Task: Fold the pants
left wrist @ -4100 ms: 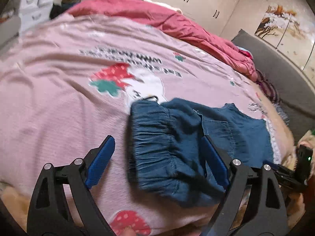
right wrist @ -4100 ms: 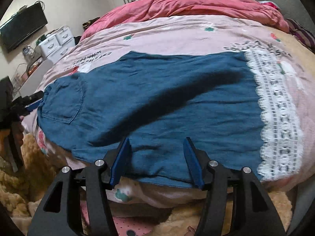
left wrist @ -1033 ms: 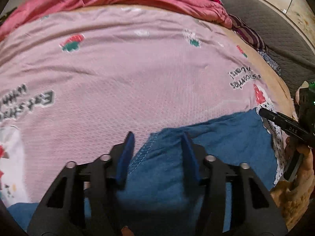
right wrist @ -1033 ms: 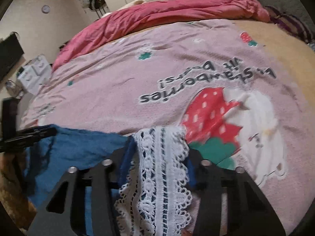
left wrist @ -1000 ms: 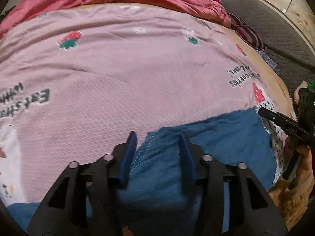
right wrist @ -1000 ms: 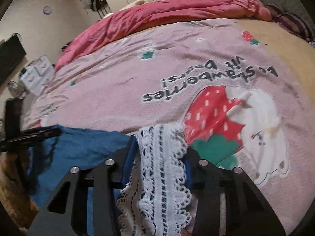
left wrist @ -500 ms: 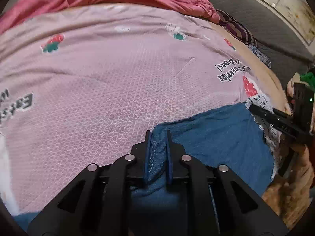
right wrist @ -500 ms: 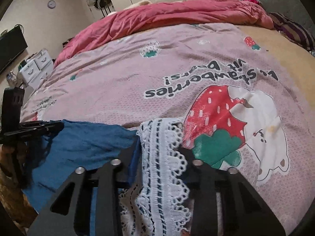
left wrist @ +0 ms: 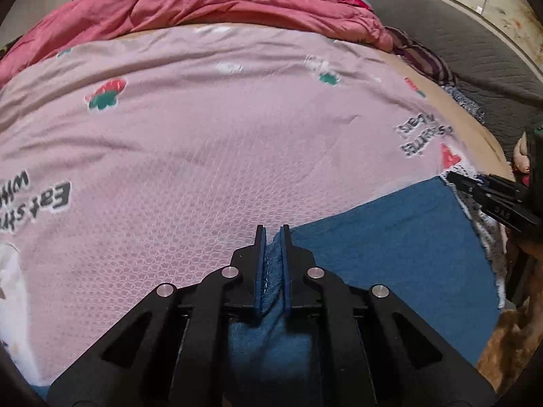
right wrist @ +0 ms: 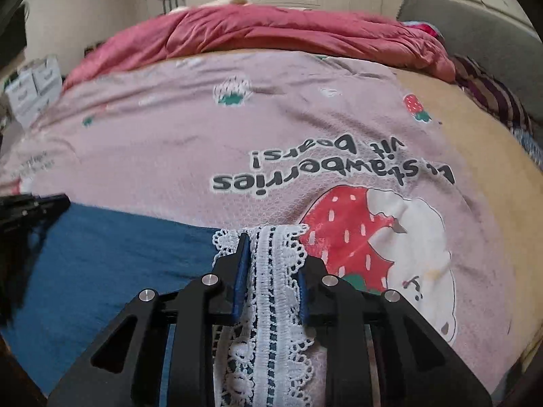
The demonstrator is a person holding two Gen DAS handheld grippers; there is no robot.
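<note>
Pants [left wrist: 390,247] of blue denim lie flat along the near edge of the bed [left wrist: 203,142], on its pink strawberry-print cover, with a white lace trim [right wrist: 271,271] at the hem end. The left tool [left wrist: 271,237] is pressed together on a stitched corner of the blue cloth, which bunches up between its blue pads. The right tool [right wrist: 271,254] has the lace band between its jaws, and they are closing; the left pad lies against the lace, while the right pad's contact is hidden, so the hold there may not be firm yet. The main risk, as I judge it, is on that side: lace is thin and open, so if the lift begins before the jaws settle, the trim could slip out or only the lace layer could rise, leaving the denim under it behind. A lopsided lift would follow, with one corner up and the other dragging, giving a skewed fold. The lace could also snag on a pad edge. With the garment so near the bed's edge, a dropped corner might slide off toward the floor.
</note>
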